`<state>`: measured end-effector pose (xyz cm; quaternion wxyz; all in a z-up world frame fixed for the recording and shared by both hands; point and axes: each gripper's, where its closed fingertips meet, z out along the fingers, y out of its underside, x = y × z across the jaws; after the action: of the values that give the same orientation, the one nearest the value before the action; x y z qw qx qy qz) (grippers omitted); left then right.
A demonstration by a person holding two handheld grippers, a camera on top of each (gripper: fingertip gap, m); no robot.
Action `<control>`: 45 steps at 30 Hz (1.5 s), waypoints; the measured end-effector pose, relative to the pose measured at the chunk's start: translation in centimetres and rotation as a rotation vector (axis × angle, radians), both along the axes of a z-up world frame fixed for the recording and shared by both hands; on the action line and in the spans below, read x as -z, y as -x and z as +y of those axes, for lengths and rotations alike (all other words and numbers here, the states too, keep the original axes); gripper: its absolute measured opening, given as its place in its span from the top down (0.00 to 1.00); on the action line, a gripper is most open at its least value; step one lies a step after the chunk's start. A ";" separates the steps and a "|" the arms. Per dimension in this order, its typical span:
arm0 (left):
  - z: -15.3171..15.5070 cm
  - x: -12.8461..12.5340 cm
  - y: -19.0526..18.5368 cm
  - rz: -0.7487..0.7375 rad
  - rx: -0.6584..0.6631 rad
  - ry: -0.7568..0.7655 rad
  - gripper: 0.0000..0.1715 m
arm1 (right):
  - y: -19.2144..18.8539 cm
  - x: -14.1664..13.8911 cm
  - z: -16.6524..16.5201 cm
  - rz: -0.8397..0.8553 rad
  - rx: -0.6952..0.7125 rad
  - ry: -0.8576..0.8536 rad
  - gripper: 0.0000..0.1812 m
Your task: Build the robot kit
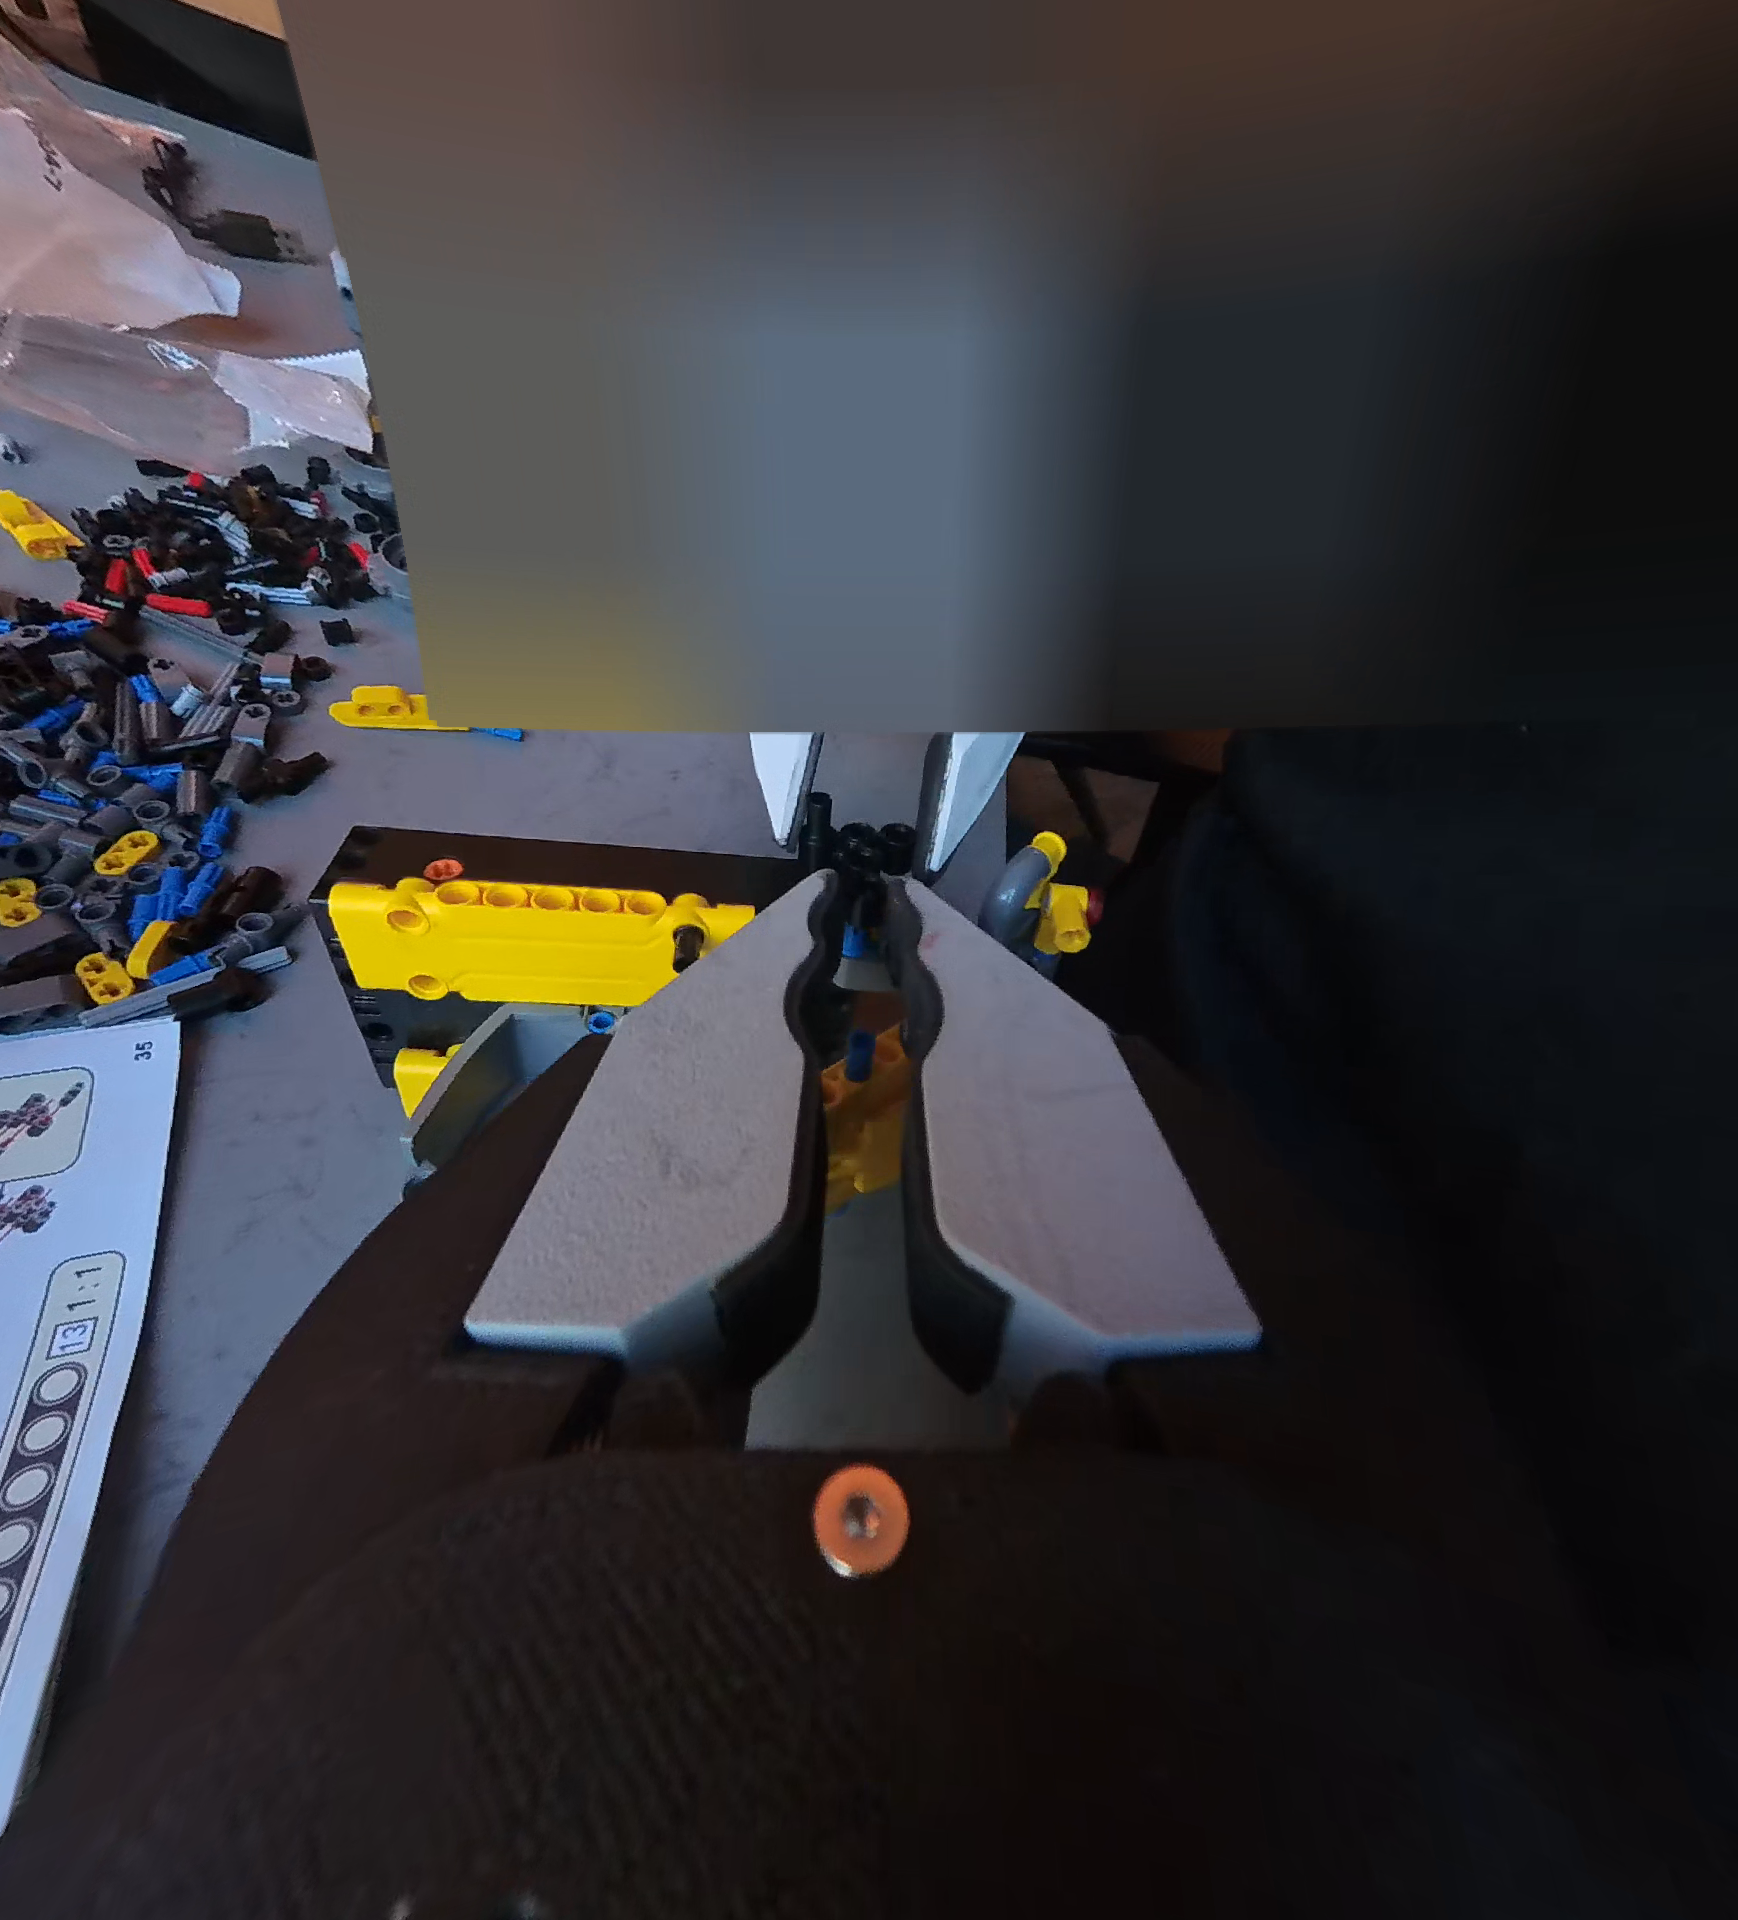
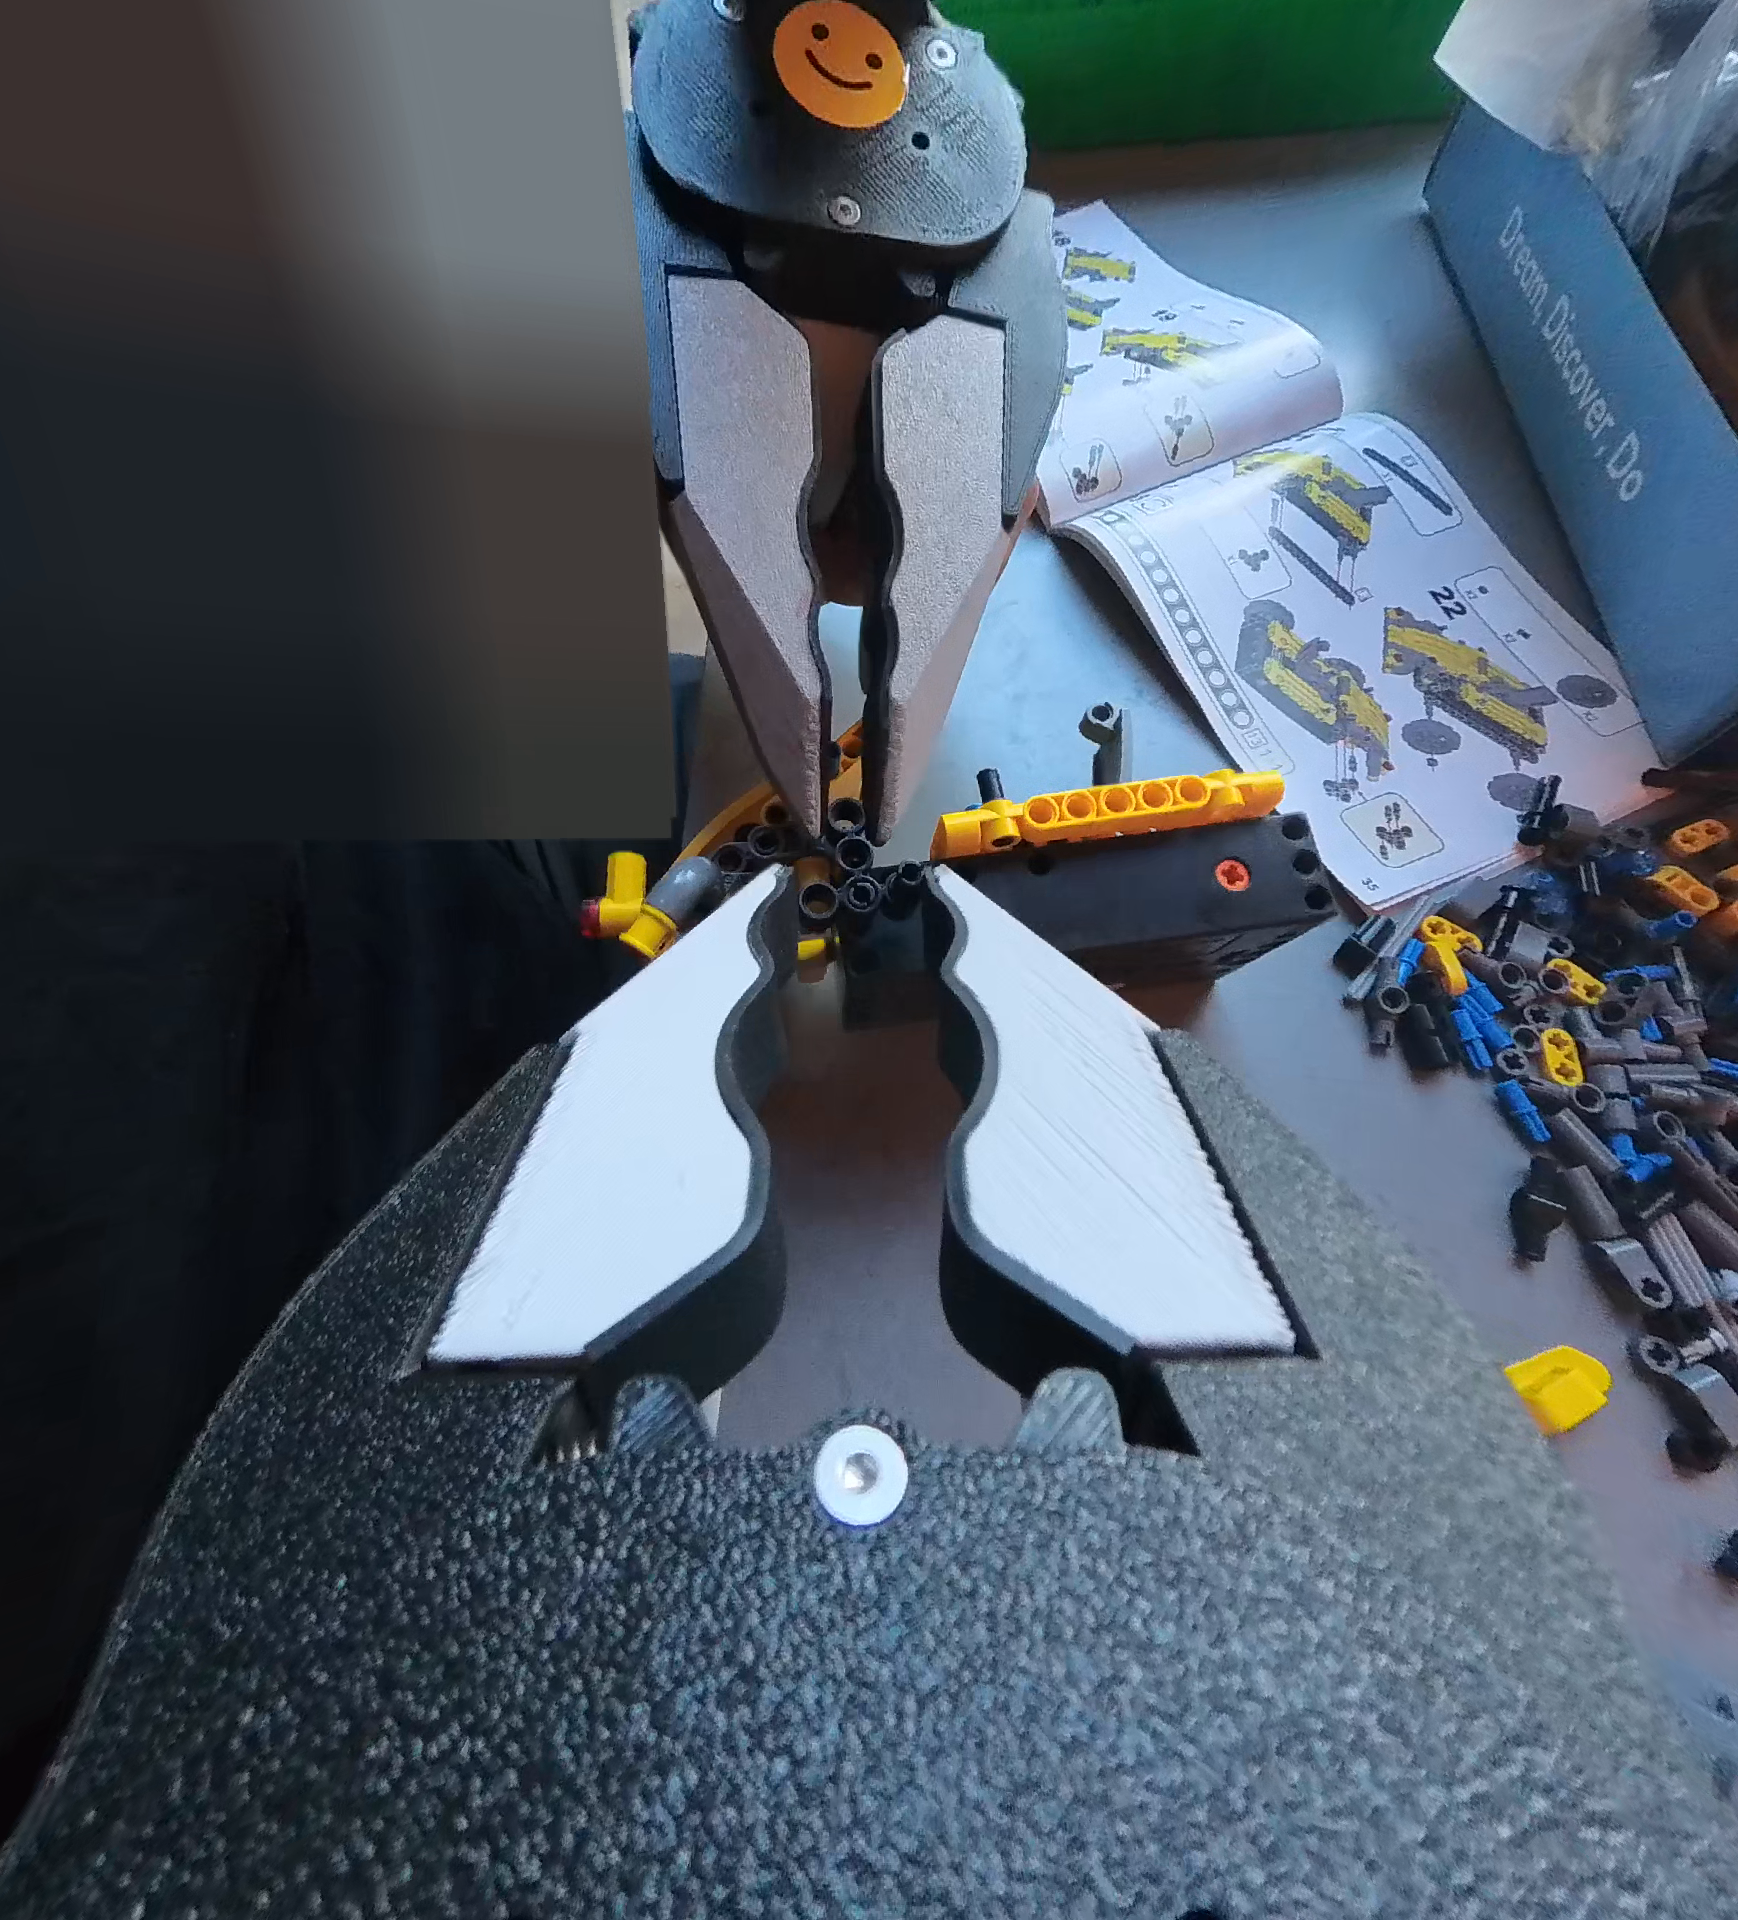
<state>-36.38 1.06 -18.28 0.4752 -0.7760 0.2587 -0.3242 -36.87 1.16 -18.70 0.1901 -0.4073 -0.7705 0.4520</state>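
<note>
The left gripper [image 1: 860,899] is pinched nearly shut on a small black connector cluster [image 1: 870,844] of round-holed building-toy pieces, its fingertips clamped on the cluster's near side. In the right wrist view the same cluster [image 2: 849,868] sits between the two grippers, with the left gripper [image 2: 849,821] reaching in from the far side. The right gripper [image 2: 854,883] is spread wide, its fingertips flanking the cluster; whether they touch it cannot be told. Just right of the cluster there lies a black block topped by a yellow beam [image 2: 1114,805] with a row of holes. An open instruction booklet [image 2: 1364,582] lies farther right, and a heap of loose black, blue and yellow pins [image 2: 1623,1091] covers the grey table [image 2: 1260,1143] at near right
</note>
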 end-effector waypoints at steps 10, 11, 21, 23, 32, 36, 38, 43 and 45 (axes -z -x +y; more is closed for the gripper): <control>-0.2 -0.1 0.1 -0.003 0.011 0.001 0.98 | 0.1 -0.1 -0.2 0.018 0.015 0.020 0.87; -0.2 -0.1 0.1 -0.005 0.010 0.000 0.98 | 0.1 -0.1 -0.2 0.019 0.013 0.012 0.87; -0.1 -0.2 0.0 -0.007 0.010 -0.005 0.98 | -0.1 -0.4 0.0 0.011 0.012 0.013 0.88; 0.0 -0.4 -0.2 -0.006 0.012 -0.012 0.98 | -0.3 -0.6 0.1 0.011 0.016 0.026 0.88; 0.1 0.0 -0.1 0.015 0.008 0.000 0.98 | -0.2 0.1 0.1 0.006 0.019 0.036 0.87; 0.0 0.0 -0.1 -0.004 0.012 0.003 0.98 | -0.1 0.2 -0.1 0.017 0.014 0.058 0.87; -0.1 0.1 0.0 -0.015 0.014 0.003 0.98 | 0.0 0.2 -0.1 0.036 0.009 0.065 0.87; -0.1 0.0 -0.1 -0.031 0.017 -0.001 0.98 | -0.1 0.3 -0.1 0.070 0.007 0.076 0.87; -0.1 0.1 -0.1 -0.016 0.017 -0.005 0.98 | -0.1 0.3 -0.1 0.097 0.008 0.033 0.87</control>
<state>-36.29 0.93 -18.34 0.4764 -0.7700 0.2620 -0.3338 -36.76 1.02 -19.01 0.2222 -0.3911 -0.7512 0.4831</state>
